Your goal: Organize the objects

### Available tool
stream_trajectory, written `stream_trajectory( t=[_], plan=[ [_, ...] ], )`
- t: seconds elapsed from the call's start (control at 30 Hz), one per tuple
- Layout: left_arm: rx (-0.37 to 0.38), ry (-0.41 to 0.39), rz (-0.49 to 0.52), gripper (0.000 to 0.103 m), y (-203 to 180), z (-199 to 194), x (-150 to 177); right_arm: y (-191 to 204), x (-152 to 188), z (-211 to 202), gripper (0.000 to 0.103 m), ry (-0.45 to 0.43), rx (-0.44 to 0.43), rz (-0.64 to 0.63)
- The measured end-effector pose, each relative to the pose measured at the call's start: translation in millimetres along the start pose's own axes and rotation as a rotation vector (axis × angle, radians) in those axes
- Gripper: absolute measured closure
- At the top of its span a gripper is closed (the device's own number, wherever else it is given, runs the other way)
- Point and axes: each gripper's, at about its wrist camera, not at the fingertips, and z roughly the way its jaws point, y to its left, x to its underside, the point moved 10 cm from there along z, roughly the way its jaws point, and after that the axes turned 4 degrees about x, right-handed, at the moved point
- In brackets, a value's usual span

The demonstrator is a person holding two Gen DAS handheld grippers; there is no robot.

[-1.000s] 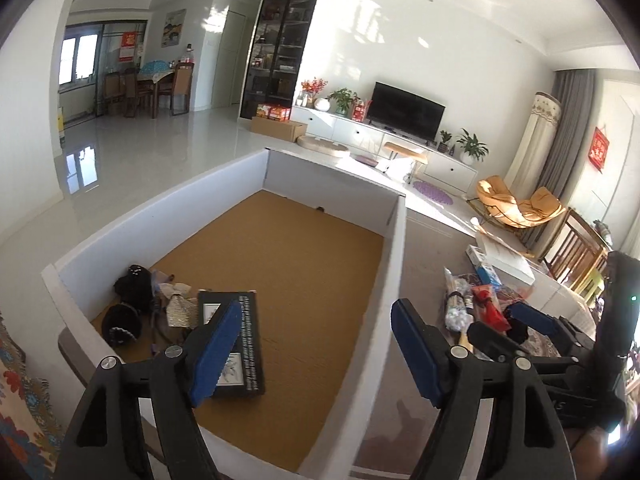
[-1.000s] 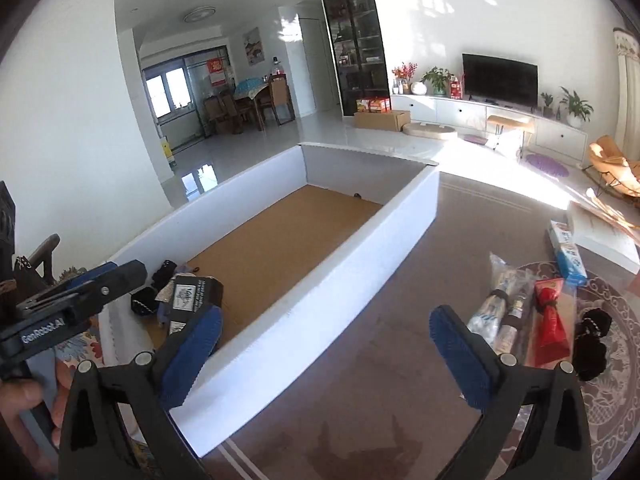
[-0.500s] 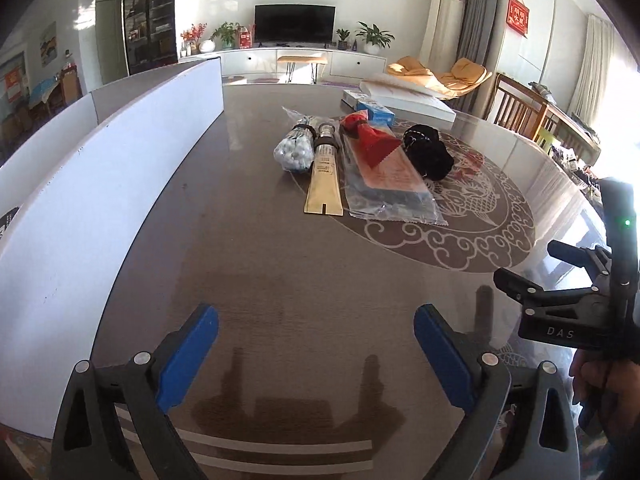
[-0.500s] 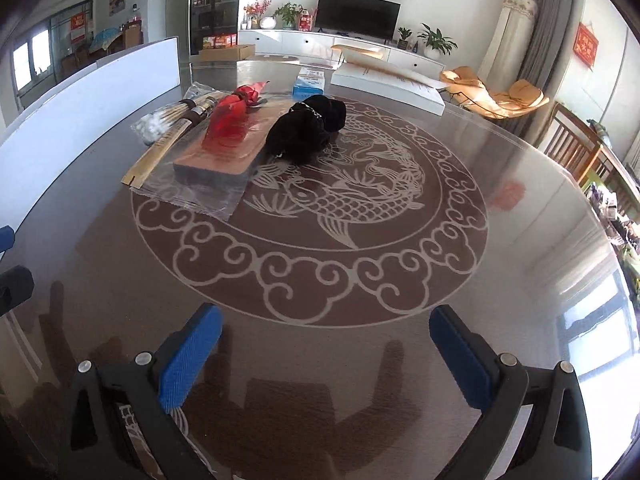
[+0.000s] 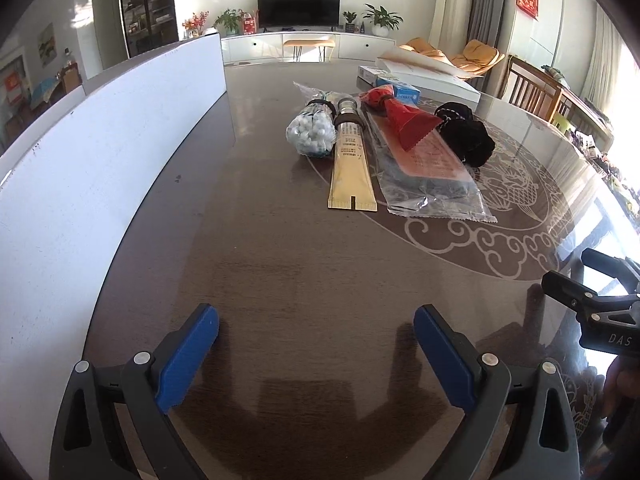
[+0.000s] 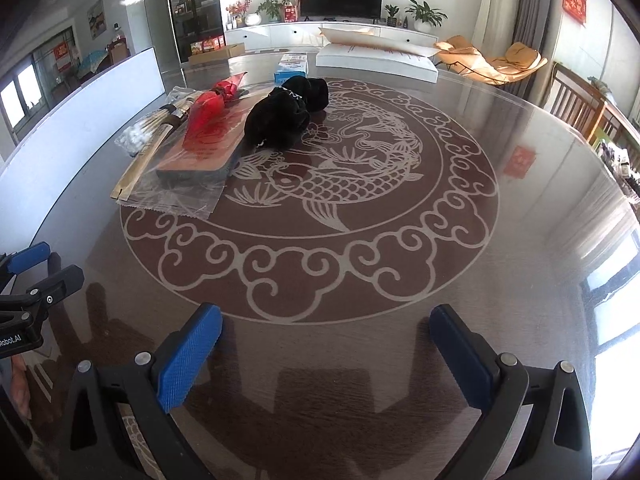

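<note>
Several items lie in a row on the brown table (image 5: 280, 240): a bag of white cotton balls (image 5: 312, 132), a flat yellow pack (image 5: 352, 168), a red wrapped piece (image 5: 408, 124) on a clear plastic packet (image 5: 432, 176), and a black cloth bundle (image 5: 466, 136). My left gripper (image 5: 316, 320) is open and empty, low over bare table well short of them. My right gripper (image 6: 328, 316) is open and empty too, over the fish pattern (image 6: 320, 184). The black bundle (image 6: 284, 116) and red piece (image 6: 208, 108) lie far ahead to its left.
The tall white wall of a big box (image 5: 80, 168) runs along the table's left side. A blue carton (image 5: 404, 92) and a flat white box (image 5: 424, 76) lie behind the items. Wooden chairs (image 6: 580, 104) stand at the right edge.
Both views swung right, away from the white box's mat-lined inside, to the table and its items. Both grippers came down close to the tabletop. The left jaws spread wider.
</note>
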Motion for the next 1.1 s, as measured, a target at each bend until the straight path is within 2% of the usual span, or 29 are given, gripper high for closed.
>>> stream_trajectory(
  t=[0.1,1.1],
  plan=[
    [-0.022,0.008,0.016,0.003,-1.9,2.2,-0.3,0.0,0.1,-0.1,0.000,0.000,0.000,0.000],
    [-0.035,0.010,0.001,0.000,0.5,5.8,-2.5,0.6,0.6,-0.7,0.000,0.000,0.000,0.000]
  ],
)
